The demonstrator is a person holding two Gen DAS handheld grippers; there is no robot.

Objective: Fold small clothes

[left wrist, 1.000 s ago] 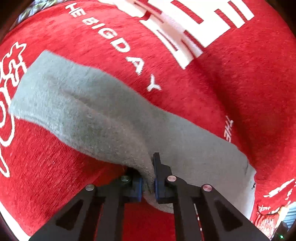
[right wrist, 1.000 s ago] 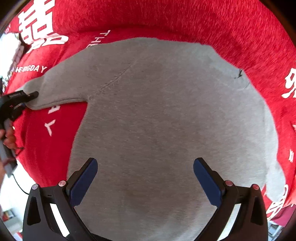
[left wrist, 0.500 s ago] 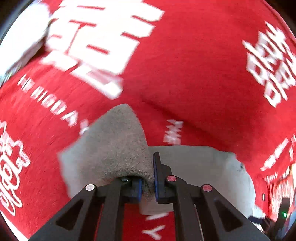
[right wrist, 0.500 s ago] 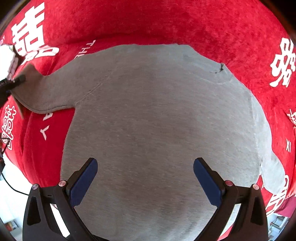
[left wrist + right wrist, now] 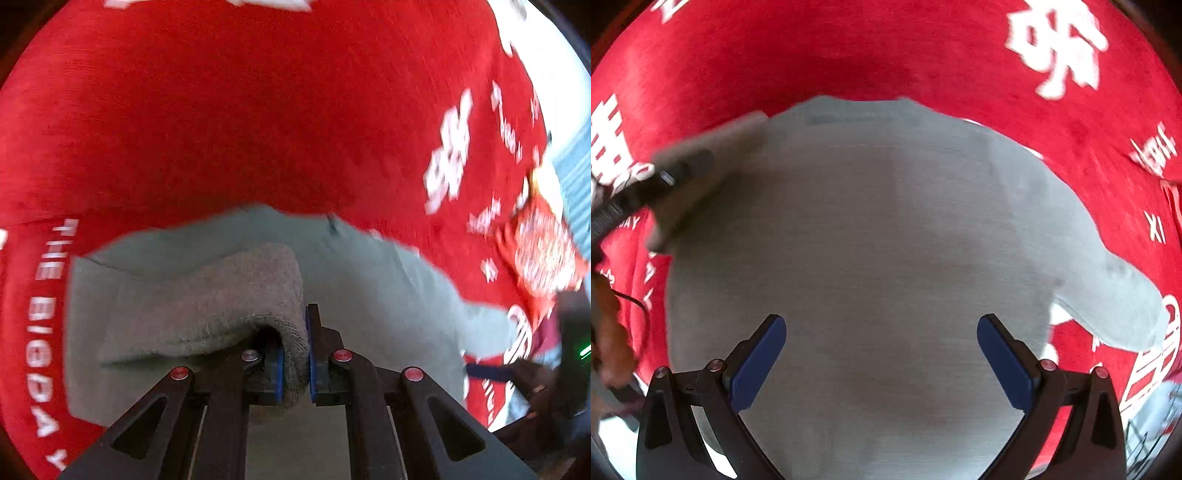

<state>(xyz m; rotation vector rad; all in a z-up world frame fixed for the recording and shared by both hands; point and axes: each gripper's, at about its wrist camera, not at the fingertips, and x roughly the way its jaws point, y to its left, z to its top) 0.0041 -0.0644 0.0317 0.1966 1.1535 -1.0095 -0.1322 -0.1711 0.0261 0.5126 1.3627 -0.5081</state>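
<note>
A small grey sweater (image 5: 886,240) lies flat on a red cloth with white lettering (image 5: 886,48). My left gripper (image 5: 294,363) is shut on the cuff of the sweater's left sleeve (image 5: 221,306) and holds it lifted over the sweater's body (image 5: 369,280). In the right wrist view that sleeve (image 5: 701,173) shows at the left, blurred, crossing onto the body, with the left gripper's black tip on it. My right gripper (image 5: 881,354) is open and empty, low over the sweater's lower middle. The other sleeve (image 5: 1115,295) lies out to the right.
The red cloth (image 5: 258,110) covers the surface all around the sweater. The person's hand (image 5: 609,332) shows at the left edge. A red patterned packet (image 5: 543,254) and a pale floor strip lie at the far right of the left wrist view.
My left gripper has carried the sleeve cuff from out on the red cloth inward, over the sweater's body. The right gripper stays open and has shifted slightly over the sweater.
</note>
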